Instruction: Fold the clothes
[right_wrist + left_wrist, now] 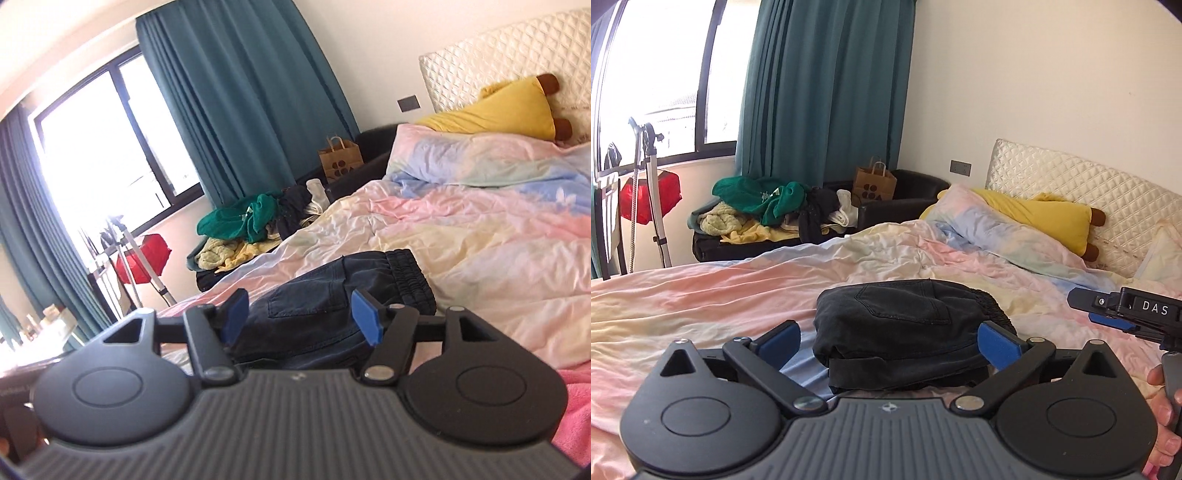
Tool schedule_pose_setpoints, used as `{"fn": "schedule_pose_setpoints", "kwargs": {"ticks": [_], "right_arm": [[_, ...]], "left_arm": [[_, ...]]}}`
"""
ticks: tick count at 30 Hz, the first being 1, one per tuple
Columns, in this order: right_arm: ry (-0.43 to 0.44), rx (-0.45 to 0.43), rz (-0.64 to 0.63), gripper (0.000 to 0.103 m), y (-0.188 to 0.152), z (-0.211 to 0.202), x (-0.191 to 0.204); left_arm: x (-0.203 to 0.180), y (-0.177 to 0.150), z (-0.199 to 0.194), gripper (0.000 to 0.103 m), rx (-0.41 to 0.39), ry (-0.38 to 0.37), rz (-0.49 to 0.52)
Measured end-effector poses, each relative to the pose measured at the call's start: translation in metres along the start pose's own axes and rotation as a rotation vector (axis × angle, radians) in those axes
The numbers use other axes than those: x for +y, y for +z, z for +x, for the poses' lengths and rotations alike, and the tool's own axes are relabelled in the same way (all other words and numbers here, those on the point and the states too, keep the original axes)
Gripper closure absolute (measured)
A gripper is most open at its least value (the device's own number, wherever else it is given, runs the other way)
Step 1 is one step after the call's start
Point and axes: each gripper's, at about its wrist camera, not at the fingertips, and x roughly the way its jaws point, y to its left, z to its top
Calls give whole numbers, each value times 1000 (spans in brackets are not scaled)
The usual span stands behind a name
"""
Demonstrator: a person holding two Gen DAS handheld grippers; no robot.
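A folded pair of dark shorts point(905, 328) with a back pocket and an elastic waistband lies on the pastel bedspread point(701, 295). My left gripper point(888, 341) hovers just in front of it, jaws spread wide, blue pads on either side and clear of the cloth. In the right wrist view the same shorts point(332, 306) lie ahead of my right gripper point(301, 314), which is open with nothing between its pads. The right gripper point(1082, 306) also shows at the right edge of the left wrist view, held by a hand point(1165, 406).
A dark sofa point(905, 199) beyond the bed carries a pile of green, yellow and black clothes point(768, 210) and a paper bag point(873, 182). A yellow plush pillow point(1045, 216) leans on the quilted headboard point(1071, 177). A pink blanket point(576, 417) lies at lower right.
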Motion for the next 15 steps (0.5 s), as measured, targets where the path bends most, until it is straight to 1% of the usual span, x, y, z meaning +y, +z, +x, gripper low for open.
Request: {"fn": "schedule_pose_setpoints", "kwargs": {"ticks": [2, 4, 5, 10, 13, 15], "right_arm": [[3, -13, -46, 31, -6, -13, 11], [1, -19, -86, 19, -12, -23, 22], [2, -26, -100, 9, -15, -29, 26], [-11, -58, -175, 11, -31, -48, 50], [-23, -79, -232, 11, -48, -52, 61], [-26, -76, -259, 11, -60, -51, 65]], "left_arm": [[-5, -7, -25, 0, -25, 21, 24], [-5, -14, -45, 0, -44, 30, 21], [-5, -18, -55, 0, -53, 34, 20], [2, -38, -93, 0, -91, 98, -18], [5, -49, -109, 0, -115, 111, 4], [7, -57, -114, 0, -125, 119, 14]]}}
